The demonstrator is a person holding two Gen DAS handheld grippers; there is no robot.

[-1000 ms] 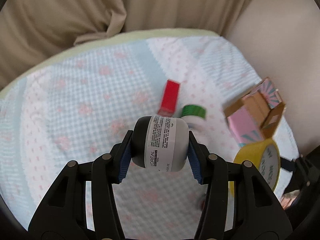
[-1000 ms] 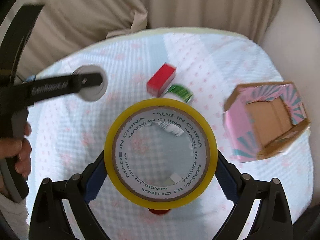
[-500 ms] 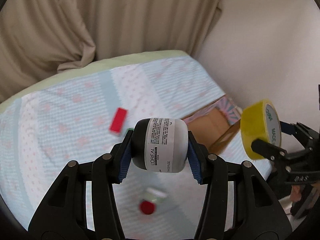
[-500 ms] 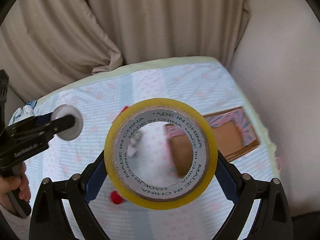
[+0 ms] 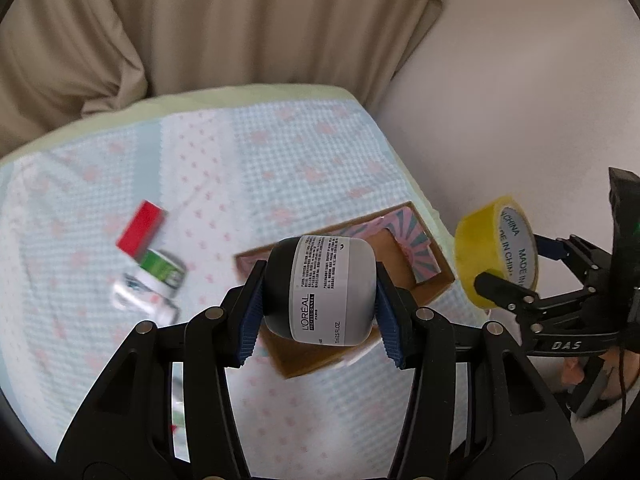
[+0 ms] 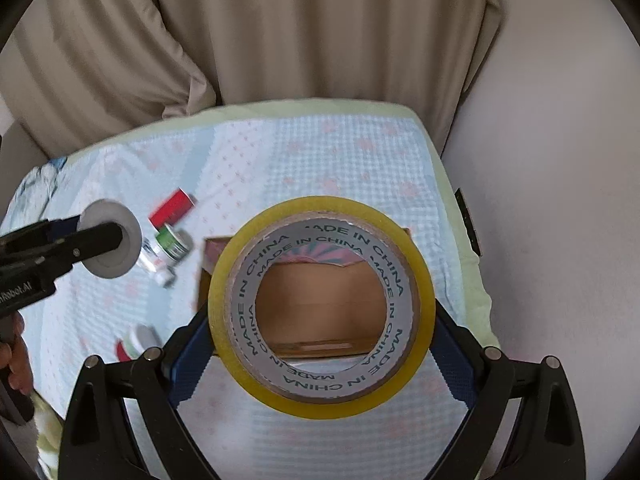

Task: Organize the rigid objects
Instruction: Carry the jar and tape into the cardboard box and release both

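above the bed's right edge, the left gripper (image 5: pixel 320 296) clamps a smooth, stiff jar (image 5: pixel 320 290) by its rounded sides, likely slippery; the right gripper (image 6: pixel 320 344) pinches a light, rigid tape roll (image 6: pixel 320 306) across its rim, over the open box (image 6: pixel 320 300). quilted bedspread (image 5: pixel 240 152), beige curtain (image 6: pixel 300 28) behind.

Beige curtain (image 5: pixel 248 24) behind; patterned bedspread (image 5: pixel 280 152); pale wall (image 6: pixel 560 160) right.

Readable print on the jar, the tape and both tools

The jar (image 5: pixel 320 292) label reads "L'ORÉAL PROFESSIONNEL PARIS" (finer lines too small to read); the tape roll (image 6: pixel 322 306) core repeats "MADE IN CHINA"; the right gripper (image 5: pixel 510 268) shows "DAS", the left gripper (image 6: pixel 110 246) "Robot.AI".
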